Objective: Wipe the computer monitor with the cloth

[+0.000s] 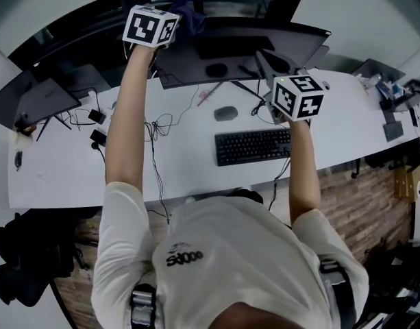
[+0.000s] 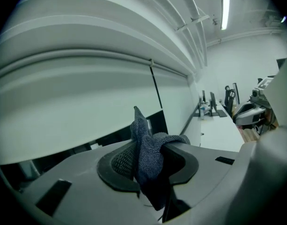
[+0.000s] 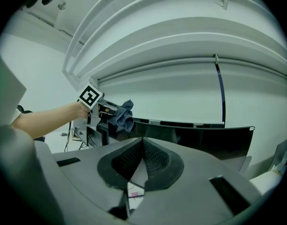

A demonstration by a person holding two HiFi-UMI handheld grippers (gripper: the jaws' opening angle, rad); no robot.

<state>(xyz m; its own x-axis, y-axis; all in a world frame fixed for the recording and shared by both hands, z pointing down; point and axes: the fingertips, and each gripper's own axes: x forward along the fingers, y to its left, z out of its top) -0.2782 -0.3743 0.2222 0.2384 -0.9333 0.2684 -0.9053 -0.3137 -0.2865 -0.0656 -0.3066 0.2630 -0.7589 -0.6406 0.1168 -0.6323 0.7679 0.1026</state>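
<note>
A dark blue-grey cloth [image 2: 147,156] is clamped between the jaws of my left gripper [image 2: 150,146], which is shut on it. In the head view this gripper [image 1: 155,27] is raised at the upper left corner of the dark monitor [image 1: 264,46], and the cloth [image 1: 188,11] bunches at the monitor's top edge. My right gripper [image 3: 143,143] is shut with nothing in it. It hovers in front of the monitor's [image 3: 204,137] right part, above the desk [image 1: 79,163]. The right gripper view shows the left gripper [image 3: 106,112] pressing the cloth [image 3: 123,116] at the monitor's top left.
A black keyboard [image 1: 253,147] and a grey mouse [image 1: 225,113] lie on the white desk before the monitor. Cables [image 1: 155,125] trail across the left side, near a laptop [image 1: 38,101]. Small items [image 1: 391,91] sit at the far right. A white wall [image 3: 171,83] stands behind.
</note>
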